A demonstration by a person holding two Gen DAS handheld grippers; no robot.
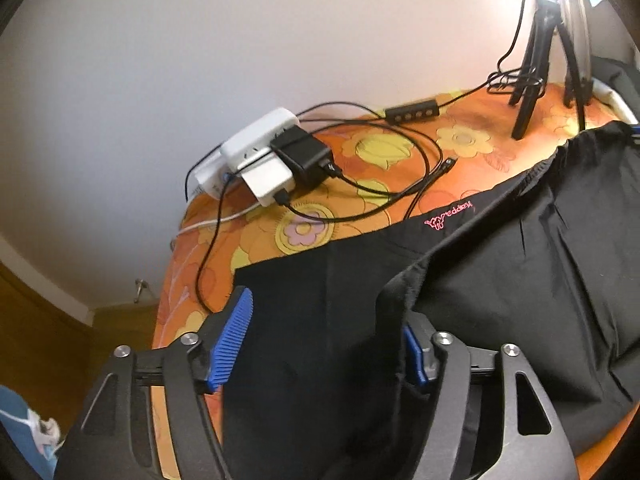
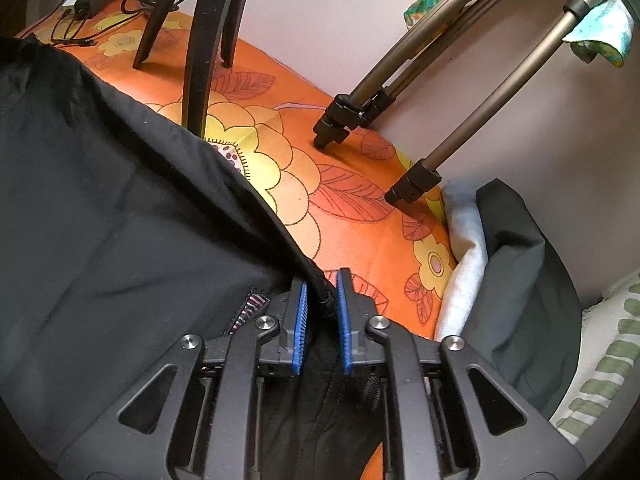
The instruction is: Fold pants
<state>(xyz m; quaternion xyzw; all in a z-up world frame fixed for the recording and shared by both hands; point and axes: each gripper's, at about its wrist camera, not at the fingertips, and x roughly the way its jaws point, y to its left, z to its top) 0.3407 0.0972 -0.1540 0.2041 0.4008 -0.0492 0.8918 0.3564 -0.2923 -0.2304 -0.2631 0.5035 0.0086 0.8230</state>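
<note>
The black pants (image 1: pixel 500 280) lie spread over an orange flowered cover (image 1: pixel 400 152), a pink logo near their upper edge. The left gripper (image 1: pixel 324 344) stands wide open over them; a fold of cloth drapes against its right finger, the left blue pad (image 1: pixel 232 340) bare, nothing pinched. The right gripper (image 2: pixel 322 320) is nearly closed, a thin edge of the pants running between its blue pads (whether they press it I cannot tell). Behind lie white and black chargers (image 1: pixel 280 160) with tangled cables (image 1: pixel 380 192); tripod legs (image 2: pixel 420 120) stand on the cover by the wall.
</note>
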